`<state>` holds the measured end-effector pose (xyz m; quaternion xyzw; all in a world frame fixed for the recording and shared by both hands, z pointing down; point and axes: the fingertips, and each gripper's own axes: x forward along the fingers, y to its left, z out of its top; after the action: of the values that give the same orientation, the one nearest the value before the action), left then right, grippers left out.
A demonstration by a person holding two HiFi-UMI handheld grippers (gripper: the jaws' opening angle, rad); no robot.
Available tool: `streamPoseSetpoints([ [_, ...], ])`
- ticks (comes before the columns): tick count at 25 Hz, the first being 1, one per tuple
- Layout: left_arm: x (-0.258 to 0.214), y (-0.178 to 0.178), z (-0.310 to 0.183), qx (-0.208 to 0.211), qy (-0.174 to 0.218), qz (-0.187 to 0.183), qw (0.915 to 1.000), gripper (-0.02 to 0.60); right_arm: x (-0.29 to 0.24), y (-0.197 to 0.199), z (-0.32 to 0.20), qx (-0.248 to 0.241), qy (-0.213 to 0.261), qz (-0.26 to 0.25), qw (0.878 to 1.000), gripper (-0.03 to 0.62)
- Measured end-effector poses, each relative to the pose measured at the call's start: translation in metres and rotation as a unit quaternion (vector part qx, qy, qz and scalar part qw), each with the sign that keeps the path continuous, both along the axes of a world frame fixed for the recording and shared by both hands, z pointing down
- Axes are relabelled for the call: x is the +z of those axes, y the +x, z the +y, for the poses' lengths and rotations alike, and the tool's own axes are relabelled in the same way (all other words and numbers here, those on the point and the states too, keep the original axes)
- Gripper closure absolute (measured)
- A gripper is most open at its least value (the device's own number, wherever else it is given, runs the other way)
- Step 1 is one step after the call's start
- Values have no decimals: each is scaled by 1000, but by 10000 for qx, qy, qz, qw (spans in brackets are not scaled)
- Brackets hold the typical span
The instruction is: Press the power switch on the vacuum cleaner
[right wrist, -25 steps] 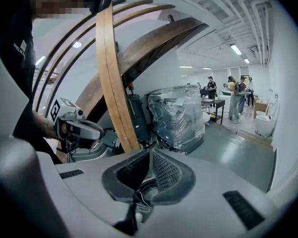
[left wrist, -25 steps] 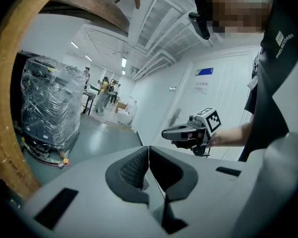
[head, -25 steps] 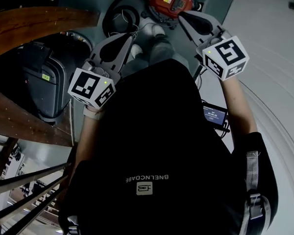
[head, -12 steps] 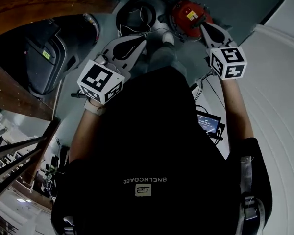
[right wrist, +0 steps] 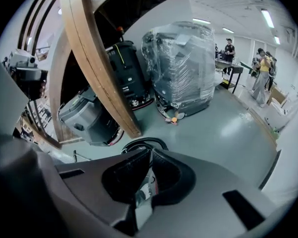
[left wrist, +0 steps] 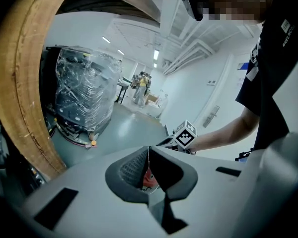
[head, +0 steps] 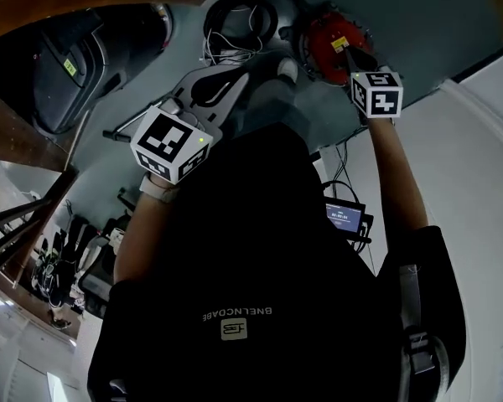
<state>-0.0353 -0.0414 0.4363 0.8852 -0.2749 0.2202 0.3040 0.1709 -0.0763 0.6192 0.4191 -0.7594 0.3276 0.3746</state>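
While we lean over the vacuum cleaner (head: 334, 42), its red body sits on the grey-green floor (head: 427, 23) at the far end of our reach. We hold the right gripper (head: 350, 57) straight down to it, and the tips lie over the red top, just beside a yellow label. Whether they actually press on it we cannot tell. Its jaws are clenched together, tip against tip, with nothing caught between them.

We carry the left gripper (head: 247, 67) to the left of the vacuum cleaner and clear of it. Its jaws are likewise closed on nothing, and a scrap of red shows through the hollow behind the tips.

A coiled black hose (head: 239, 15) lies just to the left of the vacuum cleaner. Well beyond that, farther left, a dark floor machine (head: 75, 65) stands under a curved wooden beam (head: 67, 11). On our side of the vacuum cleaner, a small lit screen (head: 344, 218) sits near the right arm. A film-wrapped pallet (right wrist: 181, 66) stands well apart from the vacuum cleaner, across the floor.
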Motion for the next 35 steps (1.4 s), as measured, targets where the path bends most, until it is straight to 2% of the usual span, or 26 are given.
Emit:
streamPoseSetpoints([
  [3,12,-5,-1,-283,-94,-51,9995,566,35,0,-8,-246,-255,149,9993,559],
  [12,56,-16,2,-785,-346,-122,9962,566,147,5,-8,-679,-952,665,9909,559],
  [18,82,-18,11,-1090,-522,-103,9926,566,202,10,-11,-779,-1243,913,9850,559],
  [21,96,-16,11,-1276,-477,-55,9907,566,230,14,-12,-924,-1315,1100,9808,559],
  [27,116,-6,16,-1498,-558,-19,9871,566,276,20,-17,-1195,-1572,1325,9713,559],
  [35,127,-4,22,-1825,-607,35,9813,566,307,25,-10,-1546,-1825,1528,9589,559],
])
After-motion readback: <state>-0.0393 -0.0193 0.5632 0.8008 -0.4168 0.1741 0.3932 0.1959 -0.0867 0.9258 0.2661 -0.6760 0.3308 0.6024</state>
